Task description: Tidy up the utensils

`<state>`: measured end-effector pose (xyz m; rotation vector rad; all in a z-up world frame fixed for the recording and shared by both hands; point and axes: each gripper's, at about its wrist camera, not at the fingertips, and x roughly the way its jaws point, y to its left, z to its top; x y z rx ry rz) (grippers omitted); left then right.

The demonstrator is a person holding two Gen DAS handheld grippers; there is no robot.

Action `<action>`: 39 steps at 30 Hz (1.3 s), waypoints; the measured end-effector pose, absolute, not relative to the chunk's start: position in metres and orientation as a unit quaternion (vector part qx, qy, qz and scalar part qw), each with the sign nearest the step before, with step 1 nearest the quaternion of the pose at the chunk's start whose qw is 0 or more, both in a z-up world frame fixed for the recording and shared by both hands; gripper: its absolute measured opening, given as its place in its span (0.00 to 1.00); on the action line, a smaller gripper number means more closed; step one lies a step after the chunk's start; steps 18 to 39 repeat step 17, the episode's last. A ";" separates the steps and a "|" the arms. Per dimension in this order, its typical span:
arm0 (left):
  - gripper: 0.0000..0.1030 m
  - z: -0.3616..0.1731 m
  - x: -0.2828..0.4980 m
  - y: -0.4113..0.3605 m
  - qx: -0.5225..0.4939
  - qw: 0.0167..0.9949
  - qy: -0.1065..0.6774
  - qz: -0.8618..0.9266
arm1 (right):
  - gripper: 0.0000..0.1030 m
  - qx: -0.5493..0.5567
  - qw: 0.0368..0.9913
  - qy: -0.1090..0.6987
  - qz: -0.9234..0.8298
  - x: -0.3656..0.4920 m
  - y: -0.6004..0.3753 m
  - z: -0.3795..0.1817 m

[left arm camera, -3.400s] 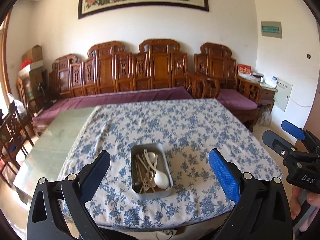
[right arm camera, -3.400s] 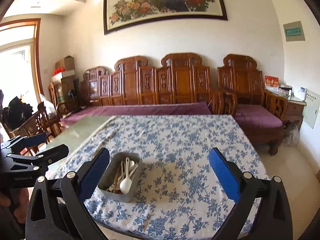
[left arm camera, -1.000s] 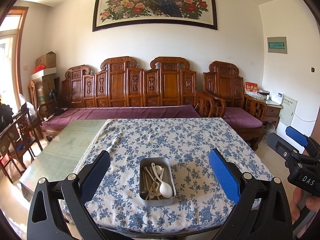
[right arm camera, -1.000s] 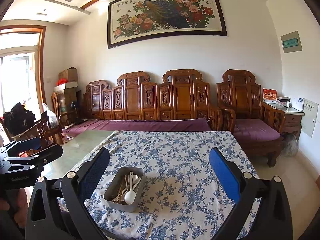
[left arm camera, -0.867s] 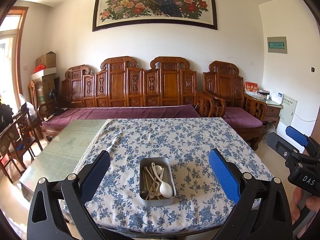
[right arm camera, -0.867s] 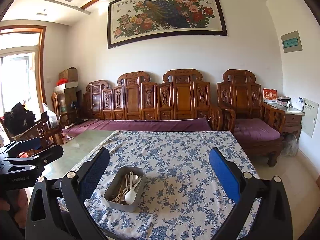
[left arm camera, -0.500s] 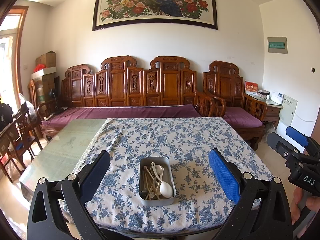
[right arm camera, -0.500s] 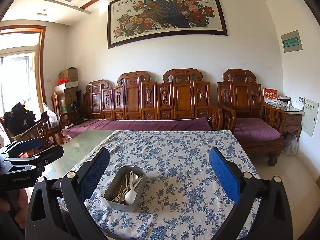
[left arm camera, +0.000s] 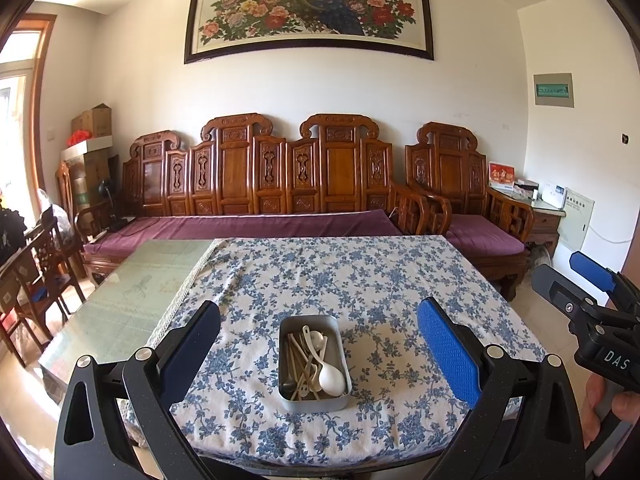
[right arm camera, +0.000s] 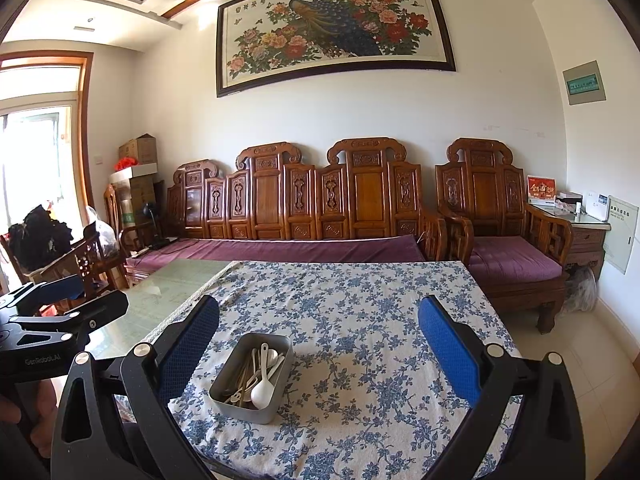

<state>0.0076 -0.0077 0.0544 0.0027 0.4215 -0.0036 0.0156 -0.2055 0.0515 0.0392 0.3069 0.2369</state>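
A metal tin (left arm camera: 315,364) sat low in the centre of the left wrist frame, on a blue floral cloth (left arm camera: 352,280) that covered most of a table; the bare table (left arm camera: 132,292) top showed at centre left. The tin lay near the cloth's front edge. Inside it was a loose heap of utensils: a white spoon (left arm camera: 331,378) with its bowl toward the near right corner, a second pale spoon further back, and several thin beige sticks (left arm camera: 298,360) crossing one another, too tangled to count. In the right wrist frame the tin (right arm camera: 251,376) appeared lower left of centre, the spoon (right arm camera: 262,392) lying at its near end. The left gripper (left arm camera: 318,344) hung in front of the table with its fingers spread wide, nothing between them, the tin seen in the gap. The right gripper (right arm camera: 318,344) was likewise wide apart and empty, the tin showing beside its left finger. Each gripper showed at the edge of the other's frame, held in a hand (left arm camera: 608,408). A carved wooden bench (left arm camera: 280,184) with purple cushions filled the middle, and a peacock painting (left arm camera: 308,10) hung at upper centre.
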 end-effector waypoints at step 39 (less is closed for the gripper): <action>0.92 0.054 0.006 -0.010 0.001 0.978 0.209 0.000 | 0.97 0.020 0.981 0.153 0.118 0.015 -0.204 0.051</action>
